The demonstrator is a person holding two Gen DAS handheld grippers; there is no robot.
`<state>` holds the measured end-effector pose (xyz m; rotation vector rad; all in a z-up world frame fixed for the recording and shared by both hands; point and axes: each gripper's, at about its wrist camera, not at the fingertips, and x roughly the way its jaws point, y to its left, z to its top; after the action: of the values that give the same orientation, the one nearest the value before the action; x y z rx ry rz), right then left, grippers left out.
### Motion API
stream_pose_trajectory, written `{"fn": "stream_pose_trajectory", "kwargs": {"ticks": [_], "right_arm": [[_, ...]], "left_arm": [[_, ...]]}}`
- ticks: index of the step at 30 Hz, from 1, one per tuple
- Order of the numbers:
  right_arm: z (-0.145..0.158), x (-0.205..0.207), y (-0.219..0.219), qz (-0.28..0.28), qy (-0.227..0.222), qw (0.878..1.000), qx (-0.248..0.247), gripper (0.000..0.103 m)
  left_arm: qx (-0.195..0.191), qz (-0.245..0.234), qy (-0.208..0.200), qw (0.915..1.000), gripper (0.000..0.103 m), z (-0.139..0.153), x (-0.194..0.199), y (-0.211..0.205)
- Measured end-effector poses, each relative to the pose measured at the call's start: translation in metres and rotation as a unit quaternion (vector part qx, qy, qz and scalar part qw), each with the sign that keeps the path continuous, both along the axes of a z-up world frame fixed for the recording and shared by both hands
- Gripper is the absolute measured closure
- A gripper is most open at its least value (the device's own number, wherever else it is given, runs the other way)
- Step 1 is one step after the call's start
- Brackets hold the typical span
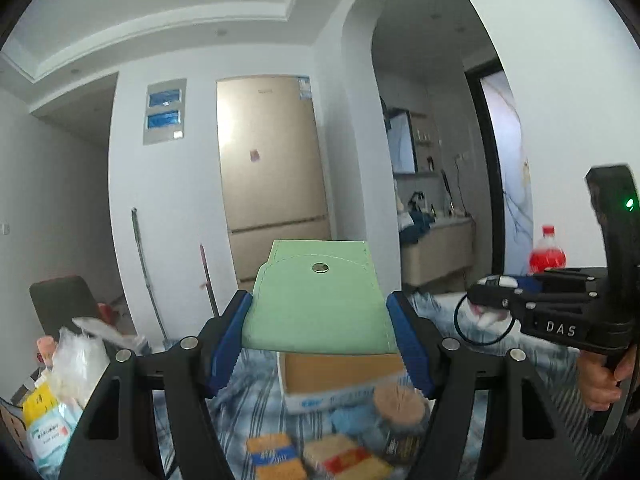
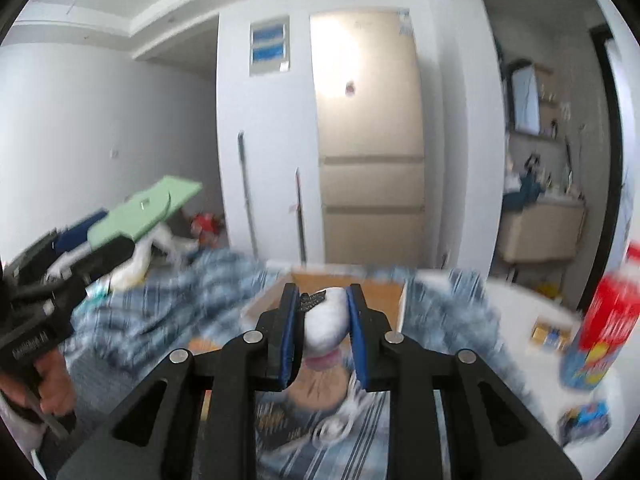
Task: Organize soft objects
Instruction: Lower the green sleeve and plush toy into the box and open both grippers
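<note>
My left gripper [image 1: 320,312] is shut on a pale green pouch [image 1: 318,300] with a round metal snap, held flat in the air above an open cardboard box [image 1: 340,376]. The pouch also shows at the left of the right wrist view [image 2: 148,208]. My right gripper [image 2: 322,316] is shut on a soft white plush object [image 2: 326,320] with a pink part below, held above the same box [image 2: 348,292]. In the left wrist view the right gripper [image 1: 486,300] is at the right, with a thin dark loop hanging under it.
The box sits on a blue striped cloth [image 1: 248,396]. Packets [image 1: 340,456] and a round jar [image 1: 400,412] lie in front of it. Tissue packs and plastic bags [image 1: 60,392] are at the left. A red soda bottle [image 1: 547,252] and a red can [image 2: 604,324] stand at the right.
</note>
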<state>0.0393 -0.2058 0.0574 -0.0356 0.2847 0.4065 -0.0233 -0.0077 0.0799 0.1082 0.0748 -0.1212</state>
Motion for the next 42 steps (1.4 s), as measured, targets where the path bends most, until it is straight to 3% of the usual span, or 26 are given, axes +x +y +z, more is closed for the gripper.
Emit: {"fn": "stream_pose_trajectory", "kwargs": {"ticks": [4, 8, 11, 19, 28, 42], "right_arm": [[0.036, 0.020, 0.004, -0.011, -0.035, 0.999, 0.012, 0.080], [0.051, 0.057, 0.009, -0.031, -0.043, 0.998, 0.040, 0.080], [0.053, 0.081, 0.016, -0.054, -0.059, 0.996, 0.040, 0.080], [0.025, 0.126, 0.021, -0.073, -0.038, 0.996, 0.034, 0.080], [-0.050, 0.175, 0.020, -0.066, 0.078, 0.995, 0.008, 0.080], [-0.100, 0.210, 0.021, -0.041, 0.205, 0.978, -0.007, 0.080]], "left_arm": [[-0.005, 0.014, -0.029, 0.9995, 0.032, 0.023, 0.022, -0.011], [-0.033, 0.017, -0.042, 0.9984, 0.032, 0.042, 0.054, -0.014], [-0.046, 0.025, -0.050, 0.9974, 0.032, 0.042, 0.077, -0.014], [-0.052, 0.023, 0.000, 0.9984, 0.032, 0.017, 0.128, 0.001], [-0.061, 0.045, 0.102, 0.9919, 0.032, -0.050, 0.179, 0.027], [-0.051, 0.037, 0.241, 0.9685, 0.032, -0.118, 0.229, 0.019]]}}
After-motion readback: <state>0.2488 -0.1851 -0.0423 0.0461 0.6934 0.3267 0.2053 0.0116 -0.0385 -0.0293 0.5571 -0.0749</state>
